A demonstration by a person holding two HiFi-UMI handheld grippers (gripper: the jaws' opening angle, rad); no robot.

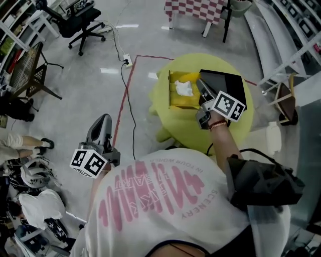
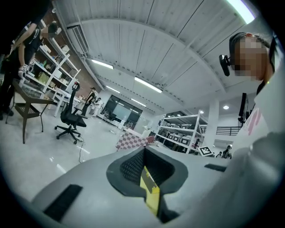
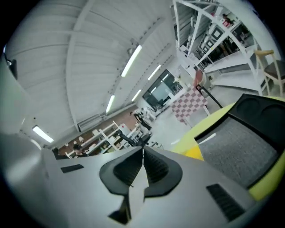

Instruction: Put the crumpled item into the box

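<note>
A white crumpled item [image 1: 183, 88] lies inside an open yellow box [image 1: 183, 104] on a round yellow table [image 1: 235, 125]. My right gripper [image 1: 200, 84] hovers just right of the box, over a black tray [image 1: 228, 83], with its marker cube nearer me. In the right gripper view its jaws [image 3: 142, 149] are shut with nothing between them, tilted upward past the tray [image 3: 249, 133] and the table edge [image 3: 209, 122]. My left gripper [image 1: 104, 119] hangs low at my left over the floor, far from the table. Its jaws [image 2: 144, 153] are shut and hold nothing.
A power cable [image 1: 128, 100] and a red tape line [image 1: 123, 105] run on the floor left of the table. A wooden stool [image 1: 286, 103] and a white bottle [image 1: 273, 138] stand to the right. A black office chair [image 1: 80, 22] and a checkered table [image 1: 198, 7] are further off.
</note>
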